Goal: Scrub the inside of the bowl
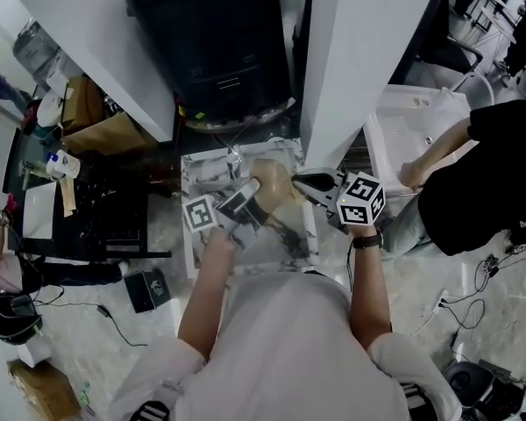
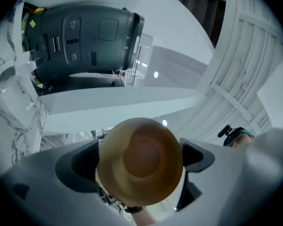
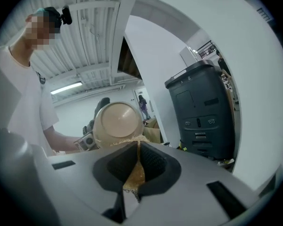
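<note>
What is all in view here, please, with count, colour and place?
bowl: 1, tan, held up at centre
scrubber: 1, tan, held beside the bowl
table: 1, white marble, below the bowl
machine: 1, black, behind the table
pillars: 2, white, either side of the machine
second person: 1, black top, far right
left gripper: 1, grey, shut on the bowl
right gripper: 1, grey, shut on the scrubber
</note>
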